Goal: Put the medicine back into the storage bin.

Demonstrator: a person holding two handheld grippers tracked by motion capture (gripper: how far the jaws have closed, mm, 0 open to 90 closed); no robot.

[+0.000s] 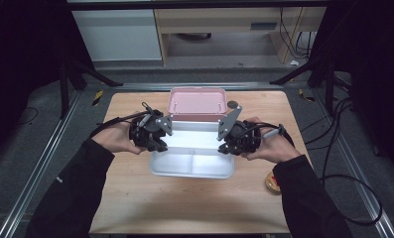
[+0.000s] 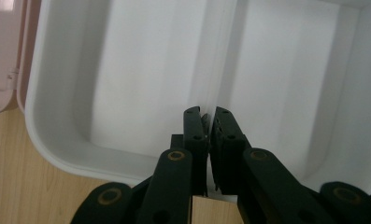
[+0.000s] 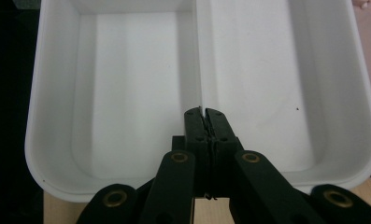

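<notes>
While both hands are working at mid-table, the left gripper (image 1: 157, 140) and right gripper (image 1: 229, 144) are each pinching shut on the divider (image 3: 198, 56) of the white box (image 1: 192, 171); its long axis is running straight between them; the pink lid (image 1: 197, 103) is lying just behind.

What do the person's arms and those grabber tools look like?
Both arms wear dark long sleeves. The left gripper and right gripper are black, each with a grey three-cornered plate, a black cable, and black jaws with brass-coloured rivets.
</notes>
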